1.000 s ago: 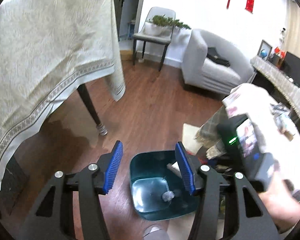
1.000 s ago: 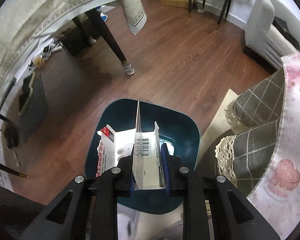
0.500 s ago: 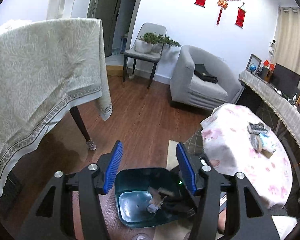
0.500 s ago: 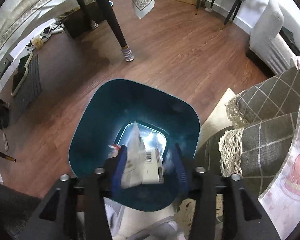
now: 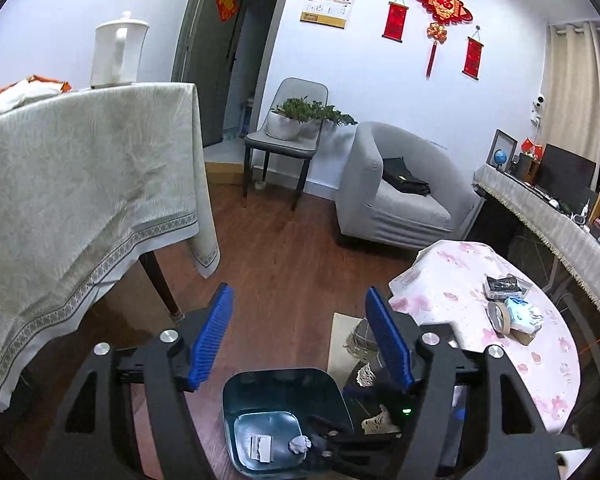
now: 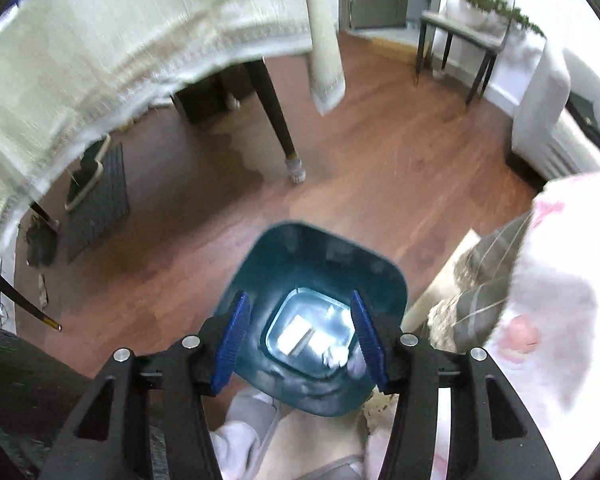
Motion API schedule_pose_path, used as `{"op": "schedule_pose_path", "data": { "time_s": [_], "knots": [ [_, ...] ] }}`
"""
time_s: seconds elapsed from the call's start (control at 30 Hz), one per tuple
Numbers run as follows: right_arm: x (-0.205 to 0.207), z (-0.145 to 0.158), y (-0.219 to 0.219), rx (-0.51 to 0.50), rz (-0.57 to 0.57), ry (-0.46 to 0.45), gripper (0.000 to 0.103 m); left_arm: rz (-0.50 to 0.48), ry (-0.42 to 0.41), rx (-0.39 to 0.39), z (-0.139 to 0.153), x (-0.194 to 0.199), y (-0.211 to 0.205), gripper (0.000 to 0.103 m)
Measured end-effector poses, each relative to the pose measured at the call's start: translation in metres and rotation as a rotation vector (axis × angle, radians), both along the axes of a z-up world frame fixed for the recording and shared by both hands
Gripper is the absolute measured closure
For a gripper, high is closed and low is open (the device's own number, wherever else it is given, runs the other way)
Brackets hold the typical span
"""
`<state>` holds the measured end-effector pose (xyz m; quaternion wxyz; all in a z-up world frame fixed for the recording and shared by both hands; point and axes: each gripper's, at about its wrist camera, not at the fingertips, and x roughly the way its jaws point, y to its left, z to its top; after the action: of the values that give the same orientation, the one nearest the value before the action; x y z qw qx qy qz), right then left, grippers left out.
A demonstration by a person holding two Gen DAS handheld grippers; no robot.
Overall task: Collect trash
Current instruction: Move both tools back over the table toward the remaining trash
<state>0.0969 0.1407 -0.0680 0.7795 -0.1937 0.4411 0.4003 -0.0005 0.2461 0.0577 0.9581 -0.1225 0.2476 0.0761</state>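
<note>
Left wrist view: the left claw (image 5: 298,338) hangs above the wooden floor with its blue pads spreading apart and nothing between them. Below it stands the dark teal plastic trash bin (image 5: 278,388), holding a flat white paper package (image 5: 261,447) and a crumpled white paper ball (image 5: 300,445). To the right, the round worktop with a pink-flowered cloth (image 5: 452,280) carries a few small items.

Right wrist view: the right claw (image 6: 300,338) is spread and empty, directly over the bin (image 6: 260,260), where the white package (image 6: 296,334) lies on the bottom.
</note>
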Motion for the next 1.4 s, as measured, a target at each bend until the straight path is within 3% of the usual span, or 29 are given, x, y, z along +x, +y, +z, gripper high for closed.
{"op": "schedule_pose_path", "data": {
  "time_s": [0.2,0.47,0.9,1.17,1.4],
  "knots": [
    [-0.001,0.051,-0.028,0.074,-0.031,-0.111,0.050,-0.008,-0.024,0.006,0.005,0.002,-0.008,0.024],
    [0.015,0.083,-0.084,0.114,-0.141,-0.201,0.049,-0.049,-0.056,-0.030,0.011,0.017,-0.030,0.019],
    [0.043,0.098,-0.199,0.104,-0.338,-0.302,0.041,-0.214,-0.021,0.016,-0.001,0.063,-0.117,0.015],
    [0.057,0.094,-0.280,0.116,-0.480,-0.305,0.038,-0.325,0.020,0.041,-0.016,0.091,-0.176,0.015],
    [0.060,0.087,-0.343,0.104,-0.608,-0.319,0.034,-0.456,0.025,0.012,-0.025,0.108,-0.224,0.011]
  ]
}}
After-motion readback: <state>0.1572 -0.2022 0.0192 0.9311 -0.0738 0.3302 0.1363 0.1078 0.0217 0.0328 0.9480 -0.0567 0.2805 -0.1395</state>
